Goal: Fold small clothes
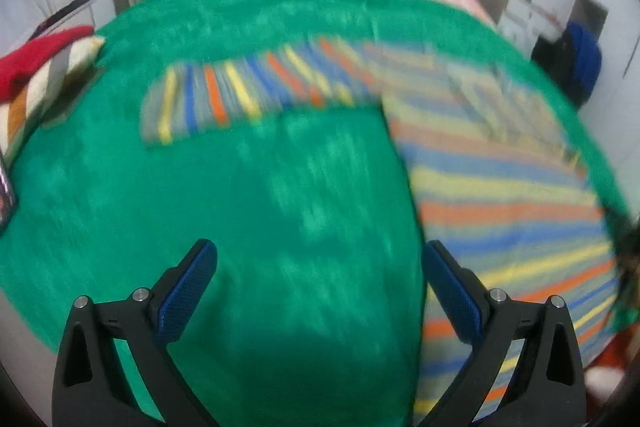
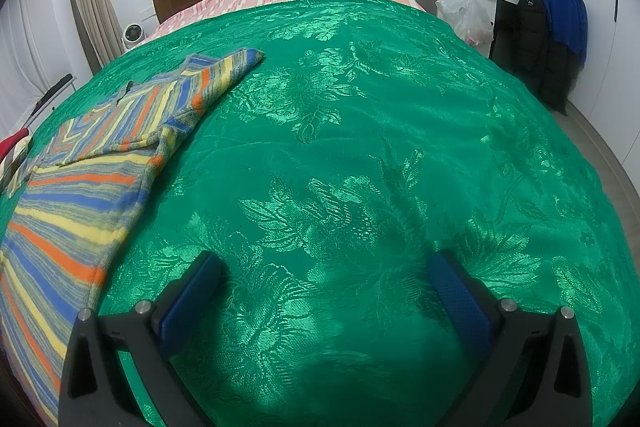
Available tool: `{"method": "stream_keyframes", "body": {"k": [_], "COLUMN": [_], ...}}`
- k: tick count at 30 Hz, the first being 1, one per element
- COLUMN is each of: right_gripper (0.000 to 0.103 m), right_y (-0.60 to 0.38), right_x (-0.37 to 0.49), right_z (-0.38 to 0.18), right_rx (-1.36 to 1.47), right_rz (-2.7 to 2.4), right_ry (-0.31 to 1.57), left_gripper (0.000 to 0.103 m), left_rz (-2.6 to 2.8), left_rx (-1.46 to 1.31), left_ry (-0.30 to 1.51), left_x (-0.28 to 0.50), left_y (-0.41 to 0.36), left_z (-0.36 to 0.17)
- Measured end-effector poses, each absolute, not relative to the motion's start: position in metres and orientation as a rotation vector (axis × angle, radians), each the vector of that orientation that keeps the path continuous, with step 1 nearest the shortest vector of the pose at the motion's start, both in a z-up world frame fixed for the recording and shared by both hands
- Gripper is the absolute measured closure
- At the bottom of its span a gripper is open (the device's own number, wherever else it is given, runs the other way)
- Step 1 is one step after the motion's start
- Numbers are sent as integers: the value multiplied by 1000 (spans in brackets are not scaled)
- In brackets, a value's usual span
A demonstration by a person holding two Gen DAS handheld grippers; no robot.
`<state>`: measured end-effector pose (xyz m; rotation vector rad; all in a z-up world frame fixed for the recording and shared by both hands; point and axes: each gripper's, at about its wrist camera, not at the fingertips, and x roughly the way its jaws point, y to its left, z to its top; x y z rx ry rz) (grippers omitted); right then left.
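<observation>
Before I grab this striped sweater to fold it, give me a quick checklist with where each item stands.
1. Left gripper open, nothing held: ok.
2. Right gripper open, nothing held: ok.
3. Striped sweater lying spread on the green bedspread: ok.
4. Both sleeves laid out: ok; one sleeve stretches sideways, the other runs toward the headboard.
5. Sweater's hem fully on the bed: cannot tell.
6. Left wrist view sharp enough for aiming: not ok, blurred.
</observation>
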<state>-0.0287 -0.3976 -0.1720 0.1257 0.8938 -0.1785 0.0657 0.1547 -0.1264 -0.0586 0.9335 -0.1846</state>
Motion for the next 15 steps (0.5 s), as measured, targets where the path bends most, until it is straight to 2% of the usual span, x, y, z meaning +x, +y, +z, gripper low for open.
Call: {"method": "stream_keyframes", "body": {"k": [4, 8, 10, 11, 13, 14, 15], "right_gripper": [0, 0, 0, 0, 0, 0, 0], "right_y": [-397, -398, -398, -397, -397, -397, -397], "right_x": [-29, -29, -29, -29, -29, -29, -29], "right_z": [-172, -171, -171, -171, -171, -171, -171], "right_rx": [126, 126, 126, 125, 124, 124, 125], "right_rz": [-179, -178, -178, -178, -179, -179, -179], "right_ry": [893, 891, 891, 892, 892, 892, 891], "left_gripper": [1, 4, 17, 21, 22, 28, 50], "left_rz": [-129, 14, 89, 119, 128, 139, 156], "left_rx": [-170, -328, -375, -392, -417, -420, -409], "left_ry": [980, 1105, 1148, 1167, 1178, 1185, 1182], "left_x": [131, 197, 216, 223, 229, 231, 232], "left_y": [209, 265, 281, 286, 287, 285, 283], "left_z": [-104, -130, -144, -152, -162, -169, -172]}}
